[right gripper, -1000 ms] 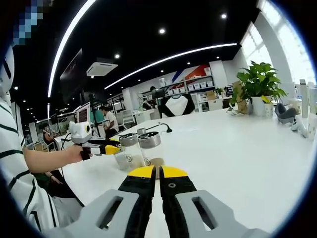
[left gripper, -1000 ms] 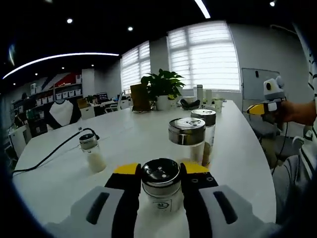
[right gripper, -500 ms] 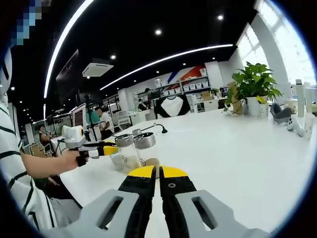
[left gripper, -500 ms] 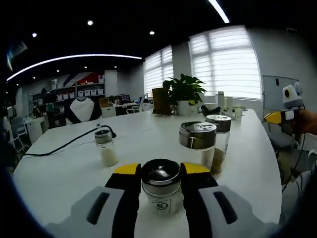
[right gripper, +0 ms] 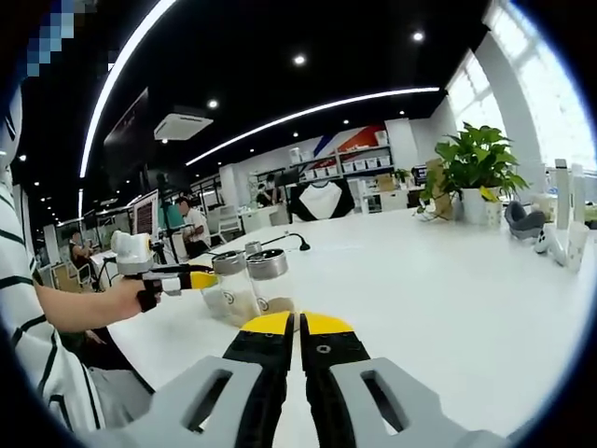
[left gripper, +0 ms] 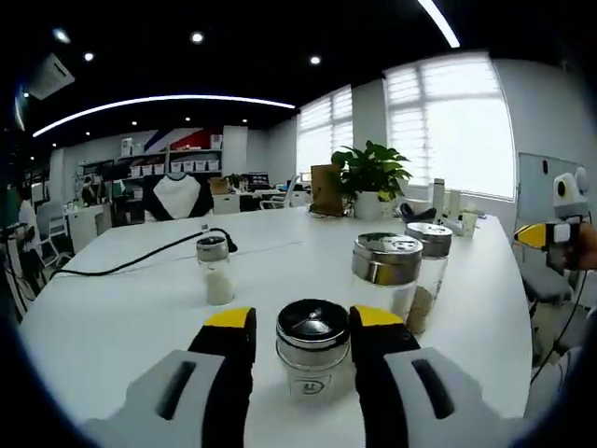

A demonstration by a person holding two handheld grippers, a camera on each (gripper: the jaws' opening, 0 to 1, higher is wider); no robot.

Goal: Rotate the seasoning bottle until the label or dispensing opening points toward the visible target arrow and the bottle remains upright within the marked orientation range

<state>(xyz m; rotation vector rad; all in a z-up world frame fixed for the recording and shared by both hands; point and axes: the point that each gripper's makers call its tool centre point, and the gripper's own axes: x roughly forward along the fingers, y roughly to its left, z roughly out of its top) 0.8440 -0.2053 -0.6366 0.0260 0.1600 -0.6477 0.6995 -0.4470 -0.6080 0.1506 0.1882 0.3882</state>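
Note:
A short glass seasoning bottle with a shiny perforated lid stands upright on the white table, its small label facing the camera. My left gripper is open around it. The right jaw is against the glass, and a narrow gap shows at the left jaw. In the right gripper view the left gripper is held by a hand beside two lidded bottles. My right gripper is shut with nothing in it, low over the table. No target arrow is visible.
Two taller metal-lidded bottles stand just right of the bottle. A small bottle of white powder and a black cable lie to the left. A potted plant sits at the far end. A striped sleeve is at the left.
My left jaws have spread a little wider off the bottle, and that view has swung so the other bottles sit further right. My right gripper has stayed shut.

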